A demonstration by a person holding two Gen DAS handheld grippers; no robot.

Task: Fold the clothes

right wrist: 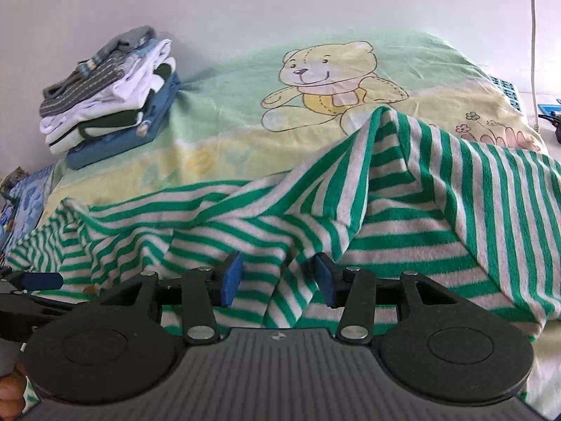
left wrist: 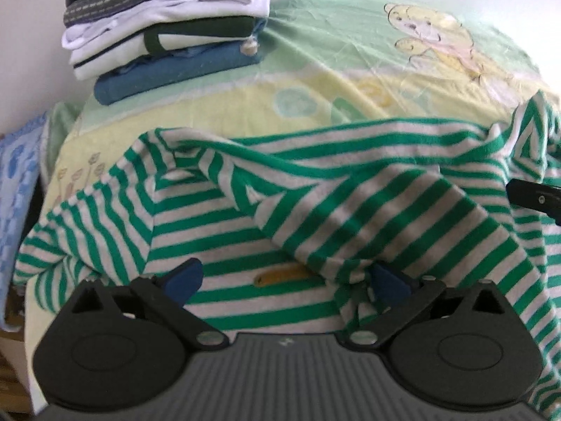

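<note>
A green-and-white striped garment (left wrist: 315, 193) lies rumpled across the near part of a teddy-bear blanket (left wrist: 350, 52). It also fills the near part of the right wrist view (right wrist: 403, 203). My left gripper (left wrist: 285, 280) is open wide over the garment's flat part, and a fold drapes over its right finger. My right gripper (right wrist: 278, 279) is open, with a hanging strip of the garment between its blue pads, not pinched. The left gripper also shows at the left edge of the right wrist view (right wrist: 38, 282).
A stack of folded clothes (left wrist: 168, 28) sits at the blanket's far left corner, also in the right wrist view (right wrist: 112, 98). A blue patterned cloth (left wrist: 17, 193) hangs off the left side. A white cable (right wrist: 533, 35) runs down the wall at right.
</note>
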